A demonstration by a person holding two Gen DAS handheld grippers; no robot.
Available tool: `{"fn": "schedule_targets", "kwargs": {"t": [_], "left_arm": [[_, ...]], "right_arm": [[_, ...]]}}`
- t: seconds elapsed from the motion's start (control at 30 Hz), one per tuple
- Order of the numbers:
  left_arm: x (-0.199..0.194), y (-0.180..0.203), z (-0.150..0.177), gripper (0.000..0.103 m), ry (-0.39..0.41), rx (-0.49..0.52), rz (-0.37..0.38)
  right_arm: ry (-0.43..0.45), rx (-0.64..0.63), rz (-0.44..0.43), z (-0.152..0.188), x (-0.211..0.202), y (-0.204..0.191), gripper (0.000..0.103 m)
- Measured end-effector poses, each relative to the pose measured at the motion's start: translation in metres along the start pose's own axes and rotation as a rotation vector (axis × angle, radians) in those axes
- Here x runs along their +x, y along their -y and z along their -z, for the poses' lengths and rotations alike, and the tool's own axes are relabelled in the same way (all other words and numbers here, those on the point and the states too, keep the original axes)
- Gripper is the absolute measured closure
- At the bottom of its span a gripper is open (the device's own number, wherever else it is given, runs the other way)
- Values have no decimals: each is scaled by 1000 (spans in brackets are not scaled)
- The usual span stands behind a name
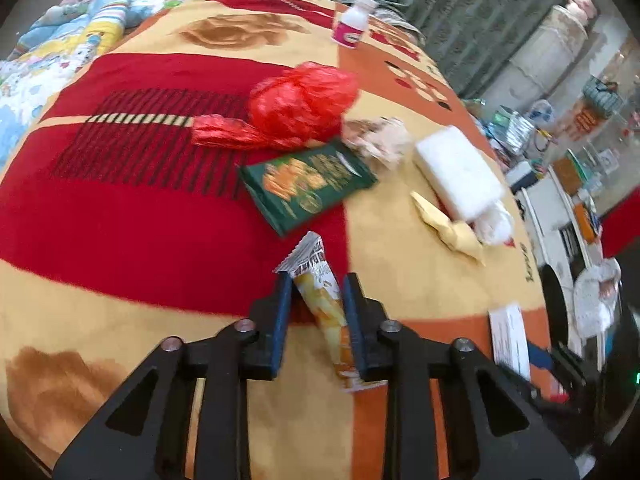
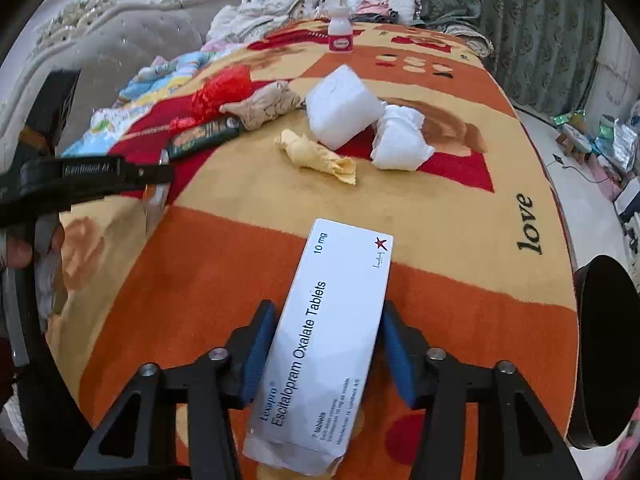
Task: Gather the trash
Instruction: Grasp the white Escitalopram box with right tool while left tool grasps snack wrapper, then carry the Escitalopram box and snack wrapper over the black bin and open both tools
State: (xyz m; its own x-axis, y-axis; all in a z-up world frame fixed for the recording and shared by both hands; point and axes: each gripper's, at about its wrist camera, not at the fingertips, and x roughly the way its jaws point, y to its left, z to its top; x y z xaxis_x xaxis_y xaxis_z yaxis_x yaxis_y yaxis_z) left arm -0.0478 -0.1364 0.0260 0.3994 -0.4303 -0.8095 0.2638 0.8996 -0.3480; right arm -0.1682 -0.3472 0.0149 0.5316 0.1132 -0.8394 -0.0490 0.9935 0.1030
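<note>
My left gripper [image 1: 317, 278] is shut on a yellow and orange snack wrapper [image 1: 324, 304] lying on the patterned blanket [image 1: 120, 220]. In the right wrist view that gripper's black body comes in from the left edge. My right gripper [image 2: 329, 308] is shut on a white tablet box [image 2: 332, 320], gripped across its width just above the blanket. More trash lies further back: a red plastic bag [image 1: 300, 104], a green packet [image 1: 308, 184], a crumpled beige wad [image 1: 380, 140], a white foam block [image 2: 340, 104], a yellow wrapper [image 2: 316, 156] and a white tissue wad [image 2: 400, 140].
A small bottle with a pink label [image 2: 340, 34] stands upright at the far end of the blanket. A black round bin [image 2: 608, 352] stands off the bed's right edge. Folded bedding and cushions [image 2: 280, 4] are piled at the back, and clutter covers the floor on the right.
</note>
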Motion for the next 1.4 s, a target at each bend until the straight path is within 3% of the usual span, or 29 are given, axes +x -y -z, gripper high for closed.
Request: {"fn": "schedule_targets", "kwargs": {"t": [0.07,0.13,0.97,1.4], "left_arm": [[-6,10,4,90,4,25,19],[-10,26,6,91,4,56,41],[20,182,8,92,-34,328,181],[40,235,13,92,-80,390,234]], "right_arm": [[11,20,-23,0,-5,5,55],[31,26,-27,-3,-11,10,55],[109,184,40,6,-63,103,55],[127,260,87,21,-78,143,55]]}}
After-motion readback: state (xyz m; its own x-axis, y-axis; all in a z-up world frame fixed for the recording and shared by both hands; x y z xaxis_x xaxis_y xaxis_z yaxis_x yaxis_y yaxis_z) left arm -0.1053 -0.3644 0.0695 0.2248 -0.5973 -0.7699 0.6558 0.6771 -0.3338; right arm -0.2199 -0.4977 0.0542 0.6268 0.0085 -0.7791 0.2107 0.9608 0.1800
